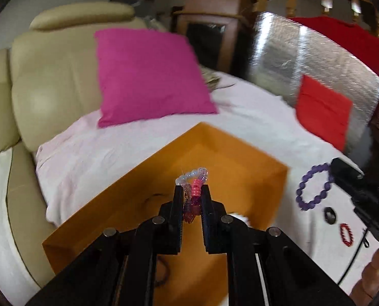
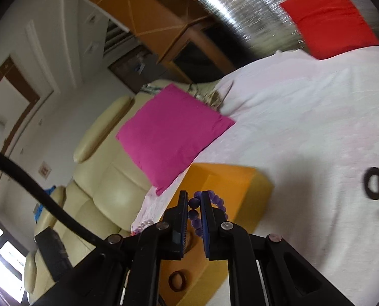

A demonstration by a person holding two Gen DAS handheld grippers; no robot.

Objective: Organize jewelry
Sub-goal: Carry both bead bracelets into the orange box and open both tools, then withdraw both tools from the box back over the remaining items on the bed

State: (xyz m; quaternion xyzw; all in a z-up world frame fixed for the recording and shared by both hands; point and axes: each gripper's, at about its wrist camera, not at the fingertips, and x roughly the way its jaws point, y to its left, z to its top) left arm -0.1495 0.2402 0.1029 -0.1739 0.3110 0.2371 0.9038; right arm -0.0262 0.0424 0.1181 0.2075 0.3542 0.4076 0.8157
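We are gathering the loose pieces into the orange box (image 1: 253,163) on the white sheet (image 1: 100,153), so both bracelets are hanging over it. Our left gripper (image 1: 192,191) is pinching the pink and clear bead bracelet (image 1: 193,183) between its jaws, above the box's inside. Our right gripper (image 2: 194,201) is clamping the purple bead bracelet (image 2: 216,201) over the box's near side, tilted sharply so the room is leaning. A dark ring (image 2: 374,183) and a red bracelet (image 1: 347,234) are lying on the sheet, not yet collected. A brown ring (image 2: 177,280) is already sitting in the box.
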